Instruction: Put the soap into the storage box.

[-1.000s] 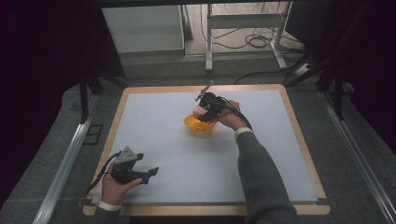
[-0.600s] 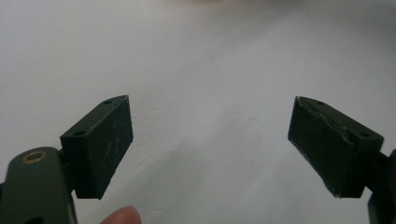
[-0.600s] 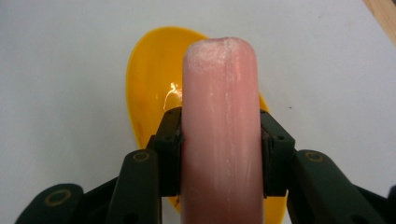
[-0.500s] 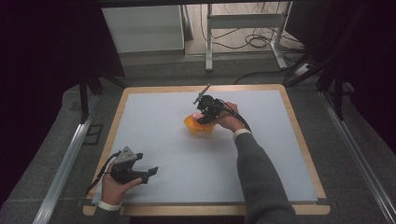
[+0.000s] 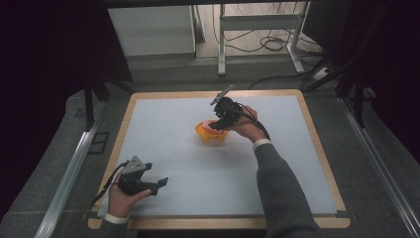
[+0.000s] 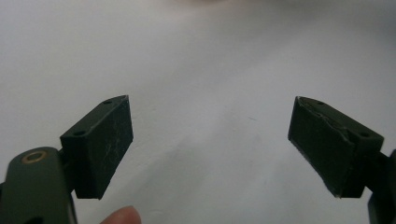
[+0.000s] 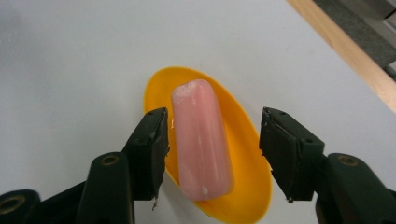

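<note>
Right claw [image 7: 212, 156], jaws just opening, straddles the sausage [image 7: 201, 140] in the bowl [image 7: 247, 135] unpinched; a sideways lift could tip it out; left claw [image 6: 210, 144] open, empty.

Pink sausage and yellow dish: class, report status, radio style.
Right tool jaws just opened, either side of the pink sausage, pads off it. Sausage lies in yellow dish. Left tool open, idle above bare table. Nothing in the way.
</note>
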`<state>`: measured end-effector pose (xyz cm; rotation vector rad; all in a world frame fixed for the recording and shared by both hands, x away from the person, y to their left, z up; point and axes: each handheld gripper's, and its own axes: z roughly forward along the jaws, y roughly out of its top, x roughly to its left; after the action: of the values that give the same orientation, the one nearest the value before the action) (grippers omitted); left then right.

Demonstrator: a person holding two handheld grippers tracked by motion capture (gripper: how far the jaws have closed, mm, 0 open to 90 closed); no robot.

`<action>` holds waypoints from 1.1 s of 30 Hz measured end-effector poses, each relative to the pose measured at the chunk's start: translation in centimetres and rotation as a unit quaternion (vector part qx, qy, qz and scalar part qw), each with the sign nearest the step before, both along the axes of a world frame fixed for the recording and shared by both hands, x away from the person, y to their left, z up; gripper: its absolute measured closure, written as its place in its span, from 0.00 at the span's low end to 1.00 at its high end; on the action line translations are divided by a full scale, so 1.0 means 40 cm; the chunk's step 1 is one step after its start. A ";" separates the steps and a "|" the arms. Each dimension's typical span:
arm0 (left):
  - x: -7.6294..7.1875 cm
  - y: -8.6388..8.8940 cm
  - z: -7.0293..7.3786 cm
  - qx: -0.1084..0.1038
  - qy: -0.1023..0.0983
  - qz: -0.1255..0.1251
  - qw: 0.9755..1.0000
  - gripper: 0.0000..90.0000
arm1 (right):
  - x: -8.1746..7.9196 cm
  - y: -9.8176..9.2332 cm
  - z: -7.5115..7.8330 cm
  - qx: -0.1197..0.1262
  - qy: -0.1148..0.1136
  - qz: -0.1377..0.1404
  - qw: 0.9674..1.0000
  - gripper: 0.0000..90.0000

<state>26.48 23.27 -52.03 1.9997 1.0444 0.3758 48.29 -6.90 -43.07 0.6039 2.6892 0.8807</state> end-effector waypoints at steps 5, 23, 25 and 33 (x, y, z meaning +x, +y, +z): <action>0.001 -0.002 -0.002 0.002 0.002 -0.002 1.000 0.16 | -0.019 -0.033 0.018 0.027 -0.008 -0.020 0.999 0.40; 0.000 -0.005 -0.001 0.004 0.002 -0.001 1.000 0.16 | -0.163 -0.242 0.003 0.111 -0.026 -0.103 0.988 0.35; 0.000 -0.004 0.000 0.005 0.002 -0.001 1.000 0.16 | -0.186 -0.267 -0.009 0.110 -0.037 -0.114 0.987 0.35; -0.002 -0.007 0.001 0.007 0.002 0.001 1.000 0.16 | -0.280 -0.355 -0.067 0.126 -0.045 -0.143 0.981 0.34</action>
<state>26.38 23.00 -51.99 2.0129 1.0483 0.3817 37.08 -21.10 -45.77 0.9521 2.3480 1.1403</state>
